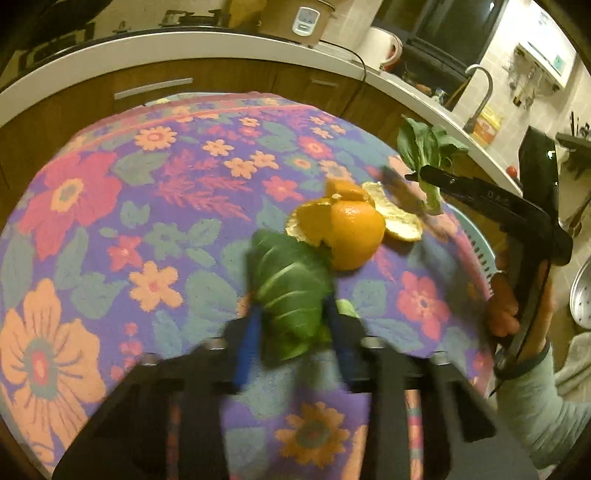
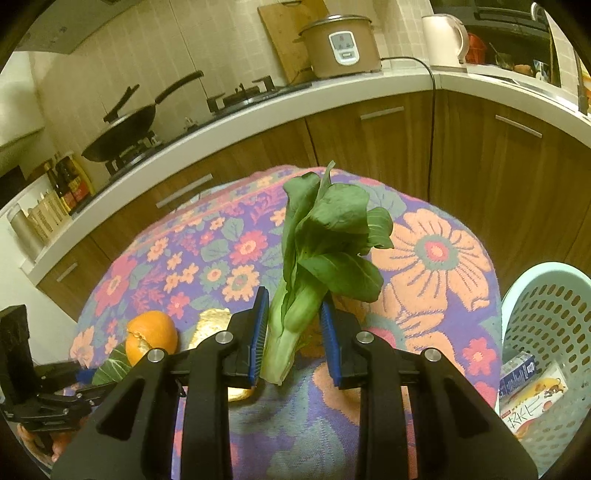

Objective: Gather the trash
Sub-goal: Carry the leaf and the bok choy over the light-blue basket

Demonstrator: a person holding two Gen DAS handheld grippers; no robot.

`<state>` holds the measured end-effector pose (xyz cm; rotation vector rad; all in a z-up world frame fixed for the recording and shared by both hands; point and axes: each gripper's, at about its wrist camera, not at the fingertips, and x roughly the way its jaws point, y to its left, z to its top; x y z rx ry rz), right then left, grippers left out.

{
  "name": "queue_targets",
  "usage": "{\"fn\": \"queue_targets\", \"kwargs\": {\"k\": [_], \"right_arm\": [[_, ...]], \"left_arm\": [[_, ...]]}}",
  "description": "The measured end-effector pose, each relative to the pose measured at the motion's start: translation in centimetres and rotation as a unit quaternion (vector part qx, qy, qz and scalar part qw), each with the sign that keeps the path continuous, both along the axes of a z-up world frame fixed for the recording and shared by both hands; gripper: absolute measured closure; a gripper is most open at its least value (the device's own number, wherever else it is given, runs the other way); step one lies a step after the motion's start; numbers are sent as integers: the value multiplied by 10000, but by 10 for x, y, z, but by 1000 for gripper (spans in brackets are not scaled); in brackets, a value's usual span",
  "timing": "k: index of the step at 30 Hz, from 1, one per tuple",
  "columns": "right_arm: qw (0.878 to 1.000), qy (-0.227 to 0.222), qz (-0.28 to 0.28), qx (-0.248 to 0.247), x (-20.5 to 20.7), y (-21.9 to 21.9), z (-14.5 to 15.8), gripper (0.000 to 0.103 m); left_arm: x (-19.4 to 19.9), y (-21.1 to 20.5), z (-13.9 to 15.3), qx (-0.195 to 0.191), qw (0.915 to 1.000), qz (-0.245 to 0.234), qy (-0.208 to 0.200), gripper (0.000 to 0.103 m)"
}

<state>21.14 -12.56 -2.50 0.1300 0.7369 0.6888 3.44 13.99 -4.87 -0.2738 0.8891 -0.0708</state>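
A table covered by a floral cloth [image 1: 155, 206] in purple, pink, orange and green is seen in a kitchen. Behind it, a white counter [image 2: 332, 92] over brown cabinets curves round. On the counter are seen one wok [image 2: 122, 129] on the hob, one rice cooker [image 2: 341, 44], one white kettle [image 2: 443, 37] and one cutting board [image 2: 288, 33] leaned on the tiled wall. One tap [image 1: 482, 92] is visible at the far right of the left wrist view.

On the cloth lies one orange [image 1: 351, 232], partly peeled, with a loose piece of peel [image 1: 397, 218] just beside it. Two pieces of greens are counted. One leaf [image 1: 291, 291] is clamped between the blue pads of the left gripper [image 1: 293, 314], close to the orange; that view is blurred. One bok choy [image 2: 321, 258] is gripped by its pale stem in the right gripper [image 2: 291, 321], held upright above the cloth.

One pale green basket [image 2: 546, 332] stands at the table's right edge, beside the right gripper. Two cartons [image 2: 532, 391] are seen inside it. A hand [image 1: 506, 306] in a pale sleeve is seen holding the right gripper's handle.
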Motion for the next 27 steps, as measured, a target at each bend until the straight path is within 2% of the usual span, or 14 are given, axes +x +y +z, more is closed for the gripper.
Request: {"fn": "queue_targets", "kwargs": {"k": [2, 4, 8, 11, 13, 18, 21, 27], "right_arm": [[9999, -76, 20, 108, -3, -4, 3, 79], [9998, -127, 21, 165, -5, -7, 6, 79], [9995, -273, -33, 176, -12, -18, 13, 79], [9988, -398, -119, 259, -17, -36, 21, 79], [9984, -450, -186, 304, -19, -48, 25, 79], [9960, -580, -536, 414, -25, -91, 34, 79], [9933, -667, -850, 413, -30, -123, 36, 79], [9865, -607, -1501, 232, -29, -183, 25, 79]], "left_arm": [[-2, 0, 1, 53, 10000, 20, -55, 89], [-6, 0, 5, 31, 9999, 35, -156, 93], [-11, -5, 23, -1, 9990, 29, -443, 98], [-11, -14, 41, -69, 9968, -102, -787, 99], [-8, -24, 57, -147, 9939, -300, -1055, 99], [10, -62, 83, -87, 9887, -747, -1298, 99], [28, -97, 100, 16, 9825, -1168, -1454, 99], [68, -165, 111, -42, 9702, -1840, -1574, 99]]}}
